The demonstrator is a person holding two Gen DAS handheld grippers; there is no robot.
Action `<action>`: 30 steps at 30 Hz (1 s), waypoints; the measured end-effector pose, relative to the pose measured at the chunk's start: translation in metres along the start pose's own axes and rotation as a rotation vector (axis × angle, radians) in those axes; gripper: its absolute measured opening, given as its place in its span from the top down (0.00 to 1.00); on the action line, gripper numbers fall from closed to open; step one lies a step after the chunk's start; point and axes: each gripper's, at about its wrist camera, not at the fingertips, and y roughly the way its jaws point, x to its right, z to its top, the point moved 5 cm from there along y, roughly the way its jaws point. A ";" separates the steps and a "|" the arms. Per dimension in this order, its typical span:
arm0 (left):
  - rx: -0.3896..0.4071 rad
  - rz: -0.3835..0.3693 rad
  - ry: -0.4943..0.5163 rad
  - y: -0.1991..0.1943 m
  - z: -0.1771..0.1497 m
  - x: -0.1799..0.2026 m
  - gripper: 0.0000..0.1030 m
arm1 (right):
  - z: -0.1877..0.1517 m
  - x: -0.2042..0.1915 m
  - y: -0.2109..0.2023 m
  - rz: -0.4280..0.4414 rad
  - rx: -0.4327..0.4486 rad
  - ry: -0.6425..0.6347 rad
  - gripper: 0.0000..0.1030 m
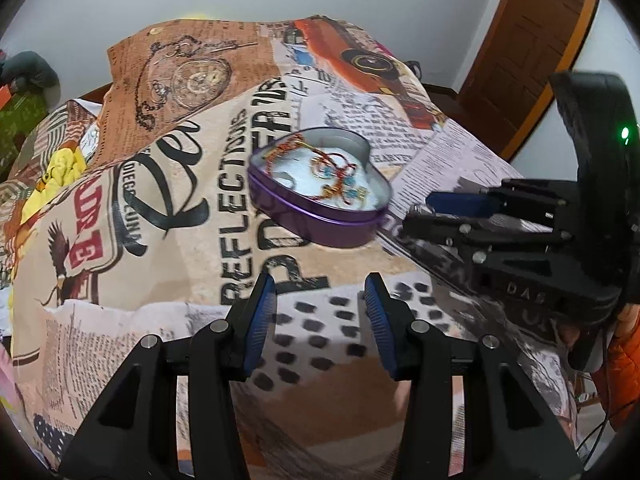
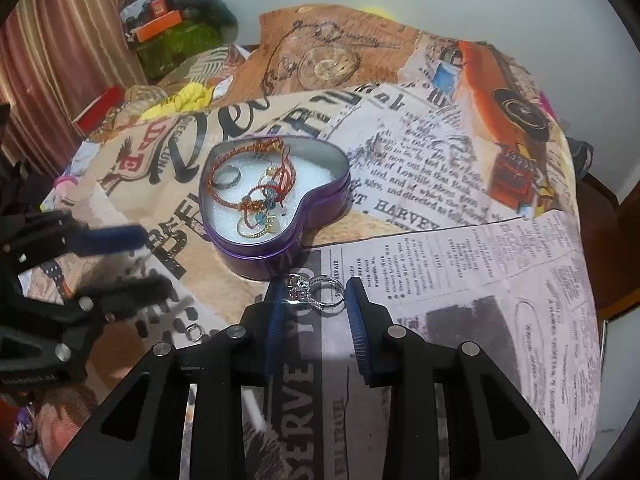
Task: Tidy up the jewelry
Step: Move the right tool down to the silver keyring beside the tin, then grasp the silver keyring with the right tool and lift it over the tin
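Observation:
A purple heart-shaped tin (image 1: 320,220) (image 2: 276,248) with white foam lining sits on the printed cloth. It holds red-and-gold bracelets (image 2: 256,184), a silver ring (image 2: 227,176) and gold hoops (image 2: 256,226). My right gripper (image 2: 316,300) is open, with silver rings (image 2: 316,290) on the cloth between its fingertips, just in front of the tin. Another small ring (image 2: 194,331) lies on the cloth to the left. My left gripper (image 1: 320,296) is open and empty, a little short of the tin. It also shows in the right wrist view (image 2: 132,260).
The newspaper-print cloth (image 1: 168,240) covers the whole surface and falls off at the right edge. A wooden door (image 1: 532,40) stands at the back right. Yellow fabric (image 2: 184,98), boxes and a curtain (image 2: 60,60) lie at the back left.

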 end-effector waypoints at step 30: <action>-0.007 -0.065 0.016 0.010 -0.008 0.027 0.93 | -0.014 -0.001 -0.059 -0.016 0.125 0.050 0.73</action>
